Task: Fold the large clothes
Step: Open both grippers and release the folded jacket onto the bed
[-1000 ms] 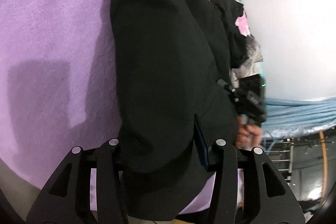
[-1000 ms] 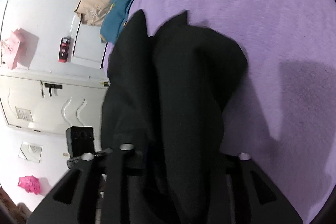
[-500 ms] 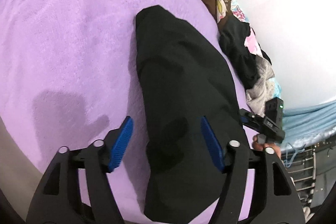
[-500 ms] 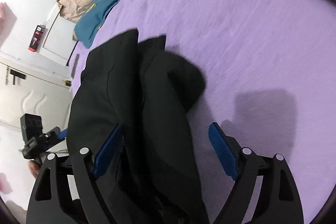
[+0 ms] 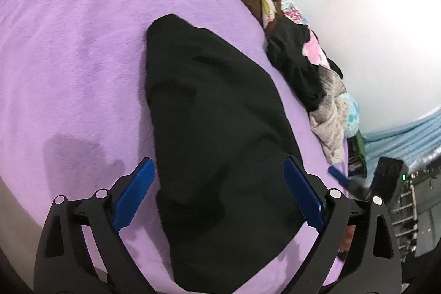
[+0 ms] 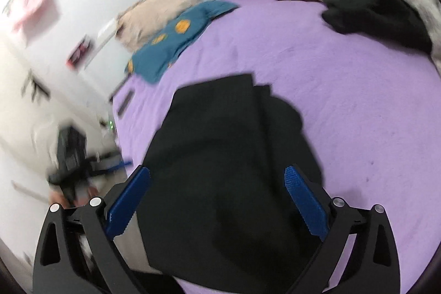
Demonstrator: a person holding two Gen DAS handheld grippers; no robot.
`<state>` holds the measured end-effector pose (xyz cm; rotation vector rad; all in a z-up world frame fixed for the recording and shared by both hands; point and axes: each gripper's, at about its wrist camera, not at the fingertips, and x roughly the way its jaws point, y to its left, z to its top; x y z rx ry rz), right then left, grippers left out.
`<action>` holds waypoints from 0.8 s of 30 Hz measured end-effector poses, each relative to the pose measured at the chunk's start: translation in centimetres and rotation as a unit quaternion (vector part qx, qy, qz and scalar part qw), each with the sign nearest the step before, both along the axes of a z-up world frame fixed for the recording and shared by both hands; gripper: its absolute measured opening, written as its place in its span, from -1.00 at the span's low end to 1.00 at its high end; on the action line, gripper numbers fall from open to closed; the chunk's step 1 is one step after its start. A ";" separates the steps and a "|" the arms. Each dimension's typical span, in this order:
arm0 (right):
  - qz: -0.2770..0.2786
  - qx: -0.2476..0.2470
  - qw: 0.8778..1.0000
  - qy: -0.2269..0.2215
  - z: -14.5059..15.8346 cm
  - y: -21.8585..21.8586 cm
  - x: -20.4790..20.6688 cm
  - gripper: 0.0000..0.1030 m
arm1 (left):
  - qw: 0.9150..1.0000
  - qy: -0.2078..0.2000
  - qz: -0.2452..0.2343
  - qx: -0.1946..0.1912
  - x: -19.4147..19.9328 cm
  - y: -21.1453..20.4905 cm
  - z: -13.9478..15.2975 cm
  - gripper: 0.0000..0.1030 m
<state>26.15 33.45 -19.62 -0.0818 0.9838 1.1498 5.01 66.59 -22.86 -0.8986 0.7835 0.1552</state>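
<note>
Black garment (image 5: 217, 145) lies folded lengthwise on the purple bed (image 5: 69, 51), below both wide-open hand-held grippers, left (image 5: 217, 197) and right (image 6: 217, 200), their jaws just opened; more folds seem left.

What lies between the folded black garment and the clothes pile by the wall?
Only bare purple blanket separates the black garment from the clothes pile, clearest in the left wrist view.

Purple bedspread (image 5: 82, 51) open (clothes pile (image 5: 303, 68) aside).
</note>
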 end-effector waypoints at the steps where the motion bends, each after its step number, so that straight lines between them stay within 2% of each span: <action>1: 0.013 -0.015 0.999 -0.034 -0.5 0.3 -1.3 0.87 | 1.000 -0.003 -0.005 0.004 0.1 -0.4 0.2 0.76; 3: 0.028 -0.038 0.995 -0.085 -1.5 0.7 -3.1 0.87 | 1.000 -0.024 0.000 0.016 0.0 -1.3 0.9 0.79; 6: 0.034 -0.052 0.990 -0.124 -3.1 1.1 -4.2 0.87 | 0.995 -0.061 0.044 0.058 -0.7 -3.7 2.3 0.87; 8: 0.019 -0.045 0.990 -0.134 -4.0 0.8 -4.2 0.87 | 0.987 -0.067 0.072 0.128 -1.2 -6.4 2.8 0.87; 11: -0.013 -0.042 0.988 -0.149 -4.9 0.3 -4.0 0.87 | 0.976 -0.038 0.099 0.192 -0.7 -9.4 1.6 0.87; 14: -0.035 -0.073 0.986 -0.148 -6.8 0.8 -3.6 0.87 | 0.977 0.025 0.091 0.189 1.1 -11.3 -1.3 0.87; 15: -0.038 -0.075 0.987 -0.140 -7.4 0.7 -3.4 0.87 | 0.973 0.037 0.093 0.207 1.4 -11.9 -1.7 0.87; 18: -0.043 -0.073 0.988 -0.131 -9.4 -0.3 -3.2 0.87 | 0.944 0.066 0.088 0.311 2.5 -15.2 -2.9 0.87; 22: -0.054 -0.059 0.992 -0.095 -11.9 -1.7 -2.6 0.88 | 0.917 0.098 0.086 0.377 3.2 -17.9 -4.7 0.87; 24: -0.056 -0.053 0.992 -0.103 -12.7 -2.0 -2.9 0.88 | 0.907 0.113 0.090 0.395 3.4 -18.8 -5.5 0.87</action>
